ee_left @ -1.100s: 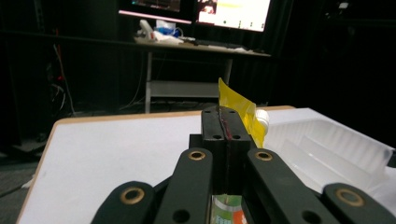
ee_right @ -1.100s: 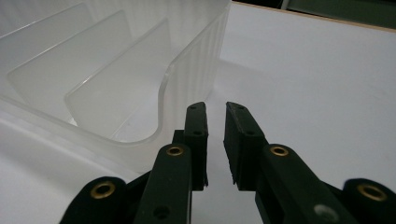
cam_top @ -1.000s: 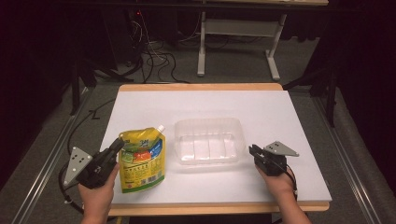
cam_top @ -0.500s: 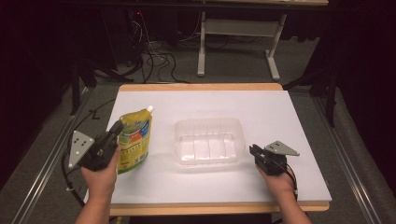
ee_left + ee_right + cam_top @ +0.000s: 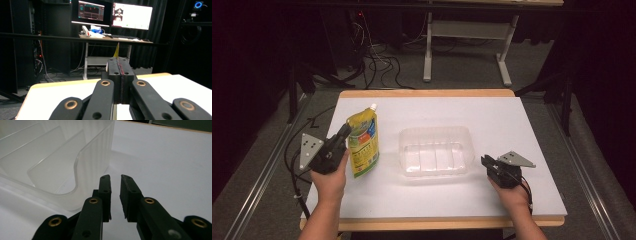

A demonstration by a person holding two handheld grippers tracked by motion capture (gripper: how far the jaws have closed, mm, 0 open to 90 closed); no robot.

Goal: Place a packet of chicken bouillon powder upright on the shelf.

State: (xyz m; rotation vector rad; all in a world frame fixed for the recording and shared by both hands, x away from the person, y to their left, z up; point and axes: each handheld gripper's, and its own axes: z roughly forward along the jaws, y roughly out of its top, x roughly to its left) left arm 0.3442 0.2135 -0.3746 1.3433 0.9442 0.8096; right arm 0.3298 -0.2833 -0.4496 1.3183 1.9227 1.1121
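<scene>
Left gripper (image 5: 343,134) clamps my yellow spouted pouch (image 5: 363,142) upright, left of the clear plastic tray (image 5: 436,151); right gripper (image 5: 484,162), jaws slightly parted, rests beside the tray's right end.

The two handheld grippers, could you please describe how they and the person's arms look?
Both the left gripper and the right gripper are black, each topped by a grey three-cornered plate; the left one's has small holes. Their jaws are flat black blocks on black link arms with brass-coloured pivot pins. A black cable trails from each. The person's forearms are bare, with no sleeves or gloves in view.
</scene>
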